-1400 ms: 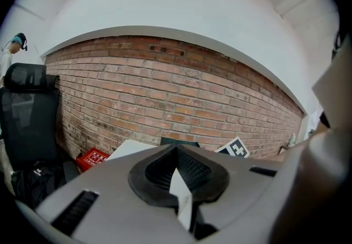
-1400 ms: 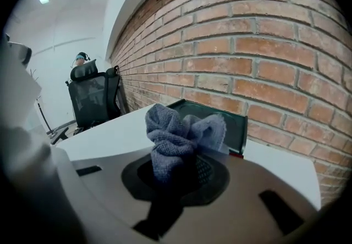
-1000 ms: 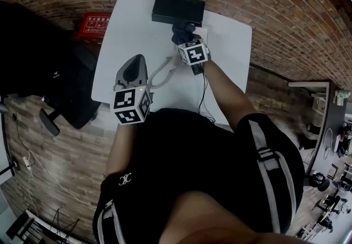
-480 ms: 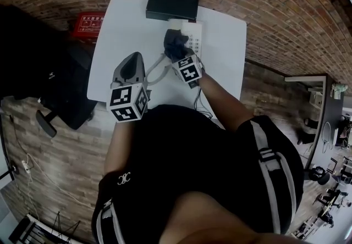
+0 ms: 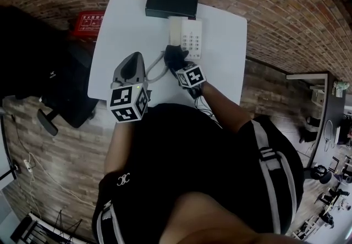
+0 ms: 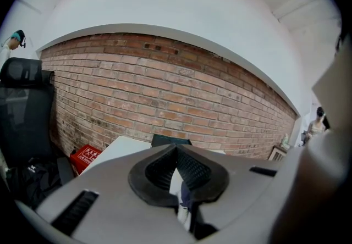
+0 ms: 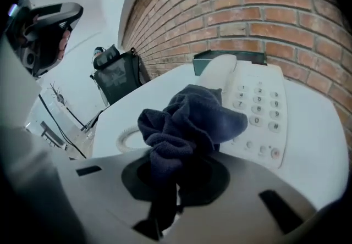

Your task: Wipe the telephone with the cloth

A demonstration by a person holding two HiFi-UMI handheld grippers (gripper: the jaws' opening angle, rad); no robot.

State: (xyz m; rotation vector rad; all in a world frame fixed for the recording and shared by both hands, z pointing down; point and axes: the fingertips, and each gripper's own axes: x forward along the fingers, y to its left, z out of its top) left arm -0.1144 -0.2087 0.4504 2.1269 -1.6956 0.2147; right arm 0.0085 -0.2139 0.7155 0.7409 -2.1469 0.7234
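While the right hand-held gripper (image 5: 181, 66) clamps the cloth (image 5: 175, 56), the telephone (image 5: 190, 39) lies beside.

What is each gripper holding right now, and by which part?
The right gripper is shut on the dark cloth, pinching a bunched fold at its near end; the rest bulges out ahead. The left gripper is shut and holds nothing.

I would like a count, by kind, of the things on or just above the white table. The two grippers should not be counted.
telephone, with its cord: 1
cloth: 1
black box: 1
Total: 3
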